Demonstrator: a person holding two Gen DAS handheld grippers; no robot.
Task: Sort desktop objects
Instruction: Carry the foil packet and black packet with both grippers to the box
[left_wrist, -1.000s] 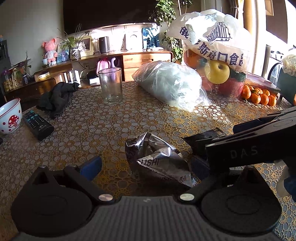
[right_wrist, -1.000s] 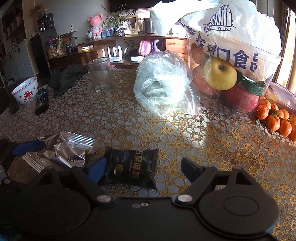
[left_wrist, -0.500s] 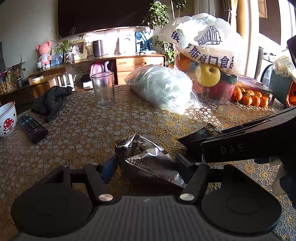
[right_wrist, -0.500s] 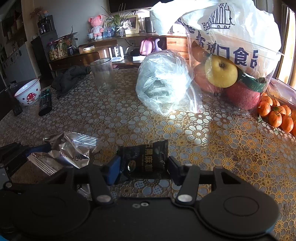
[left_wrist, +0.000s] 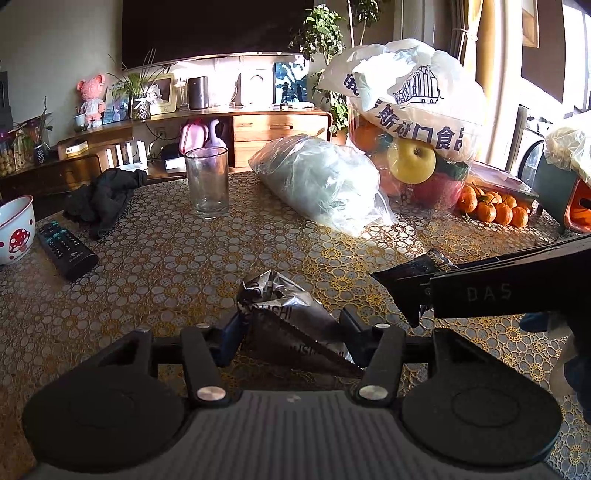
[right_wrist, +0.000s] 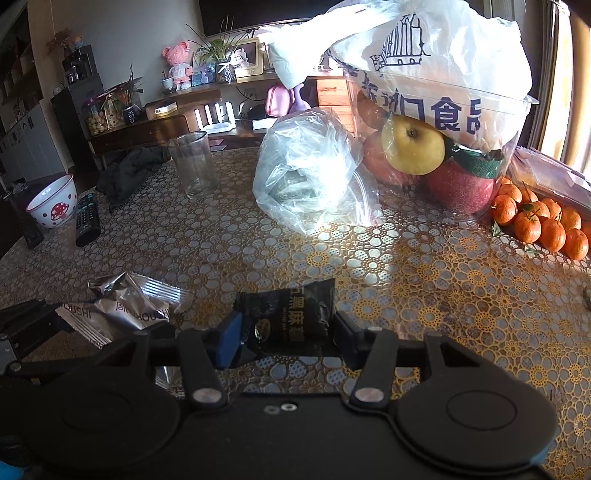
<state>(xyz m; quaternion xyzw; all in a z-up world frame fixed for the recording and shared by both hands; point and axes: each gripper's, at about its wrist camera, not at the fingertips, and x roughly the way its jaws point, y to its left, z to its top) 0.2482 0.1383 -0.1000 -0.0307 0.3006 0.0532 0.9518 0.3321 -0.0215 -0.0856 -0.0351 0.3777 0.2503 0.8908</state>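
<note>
Both sets of jaws have just been closing in over the last second, each around its own snack packet. So the left gripper (left_wrist: 291, 332) is now pinching the crumpled silver foil wrapper (left_wrist: 295, 325), pads pressing on both sides, and the right gripper (right_wrist: 284, 334) is squeezing the small black sachet with gold lettering (right_wrist: 291, 317) the same way. Both packets are sitting at the near edge of the counter (right_wrist: 424, 277), which is wearing a gold flower-pattern lace cover.

Stuff lying around: a tall clear drinking glass (left_wrist: 206, 181) is standing further back, a lumpy clear plastic bag (left_wrist: 325, 188) is slumping mid-counter, and behind it a big white printed bag of apples and other fruit (right_wrist: 436, 122) is looming. A heap of small oranges (right_wrist: 539, 221) is piling up at the right edge. Off to the left, a black remote control (left_wrist: 66, 247), a dark bunched cloth (left_wrist: 103, 195) and a white bowl with red mushroom print (right_wrist: 53, 203) are hanging out. Nothing is crowding either packet.

The silver wrapper is looking creased and torn open; the black sachet is looking puffy and sealed.
</note>
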